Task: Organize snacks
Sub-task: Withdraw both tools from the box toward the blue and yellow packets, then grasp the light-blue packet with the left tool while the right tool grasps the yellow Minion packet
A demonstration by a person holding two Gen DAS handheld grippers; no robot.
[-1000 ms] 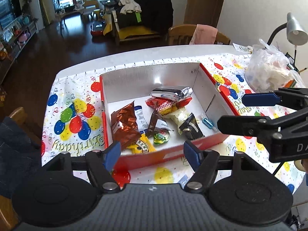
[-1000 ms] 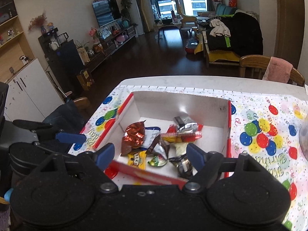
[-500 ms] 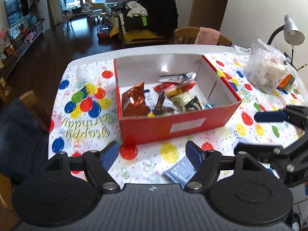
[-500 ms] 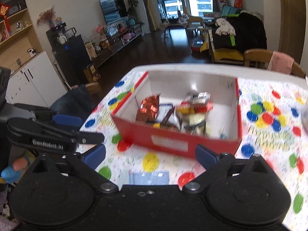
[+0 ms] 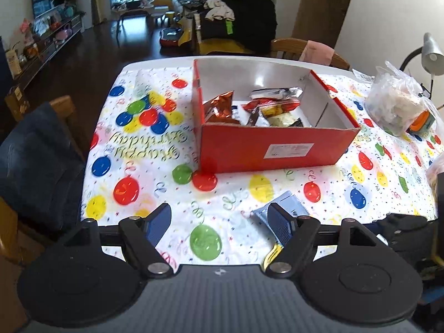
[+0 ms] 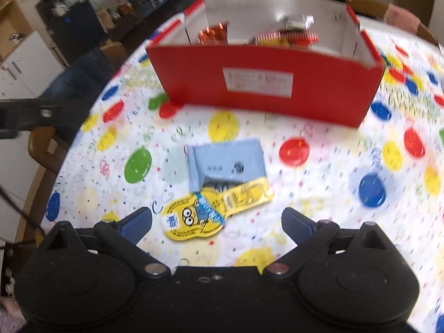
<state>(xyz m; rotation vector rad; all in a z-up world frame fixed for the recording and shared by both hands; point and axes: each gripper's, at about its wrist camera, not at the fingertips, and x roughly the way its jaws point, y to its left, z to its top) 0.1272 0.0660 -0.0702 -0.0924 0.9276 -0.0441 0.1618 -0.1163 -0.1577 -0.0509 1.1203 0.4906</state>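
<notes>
Red cardboard box (image 5: 277,144) holds wrappers, left wrist view; left gripper (image 5: 219,222) hovers with jaws wide, empty, above the desk (image 5: 133,149). Right wrist view: right gripper (image 6: 216,222), jaws wide and empty, faces the yellow packet (image 6: 216,208) overlapping the blue packet (image 6: 227,161). Best to descend squarely and pinch yellow alone.

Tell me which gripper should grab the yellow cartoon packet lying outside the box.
Right. The right gripper is open with the yellow packet centred between its fingers; the left gripper sees only its edge.
</notes>
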